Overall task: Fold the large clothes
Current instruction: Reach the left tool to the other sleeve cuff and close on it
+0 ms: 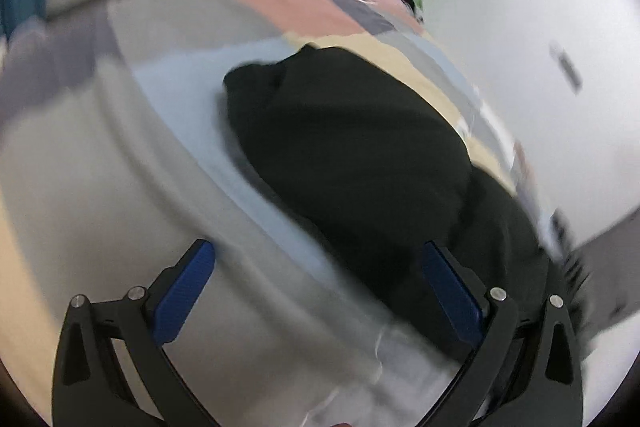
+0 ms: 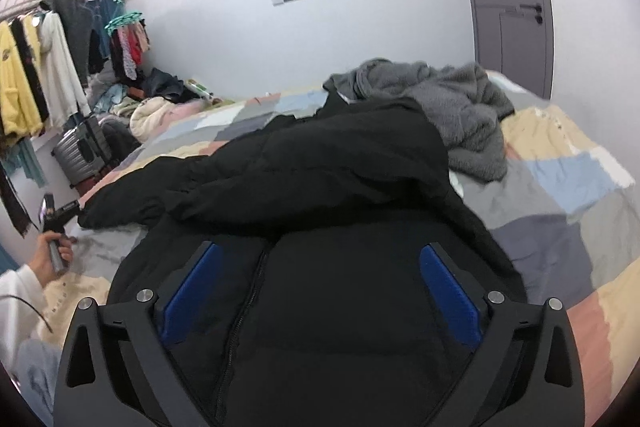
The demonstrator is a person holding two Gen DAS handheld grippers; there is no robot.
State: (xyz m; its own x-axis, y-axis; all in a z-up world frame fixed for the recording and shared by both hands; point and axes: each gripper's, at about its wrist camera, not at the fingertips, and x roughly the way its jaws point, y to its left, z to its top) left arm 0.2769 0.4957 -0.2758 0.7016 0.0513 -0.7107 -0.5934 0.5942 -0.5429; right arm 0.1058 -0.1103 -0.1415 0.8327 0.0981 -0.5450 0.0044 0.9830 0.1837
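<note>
Both tools gape wide: right tool (image 2: 320,291) above the black jacket (image 2: 320,187), left tool (image 1: 318,291) beside it.

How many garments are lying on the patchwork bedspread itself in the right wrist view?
2. The black jacket lies spread across the middle, under the open right gripper. The grey fleece is bunched behind it, its near edge touching. More may be hidden underneath.

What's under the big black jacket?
The black jacket lies on a patchwork bedcover of grey, blue, cream and pink squares. Behind it sits a fluffy grey garment. Anything hidden beneath the jacket cannot be seen.
</note>
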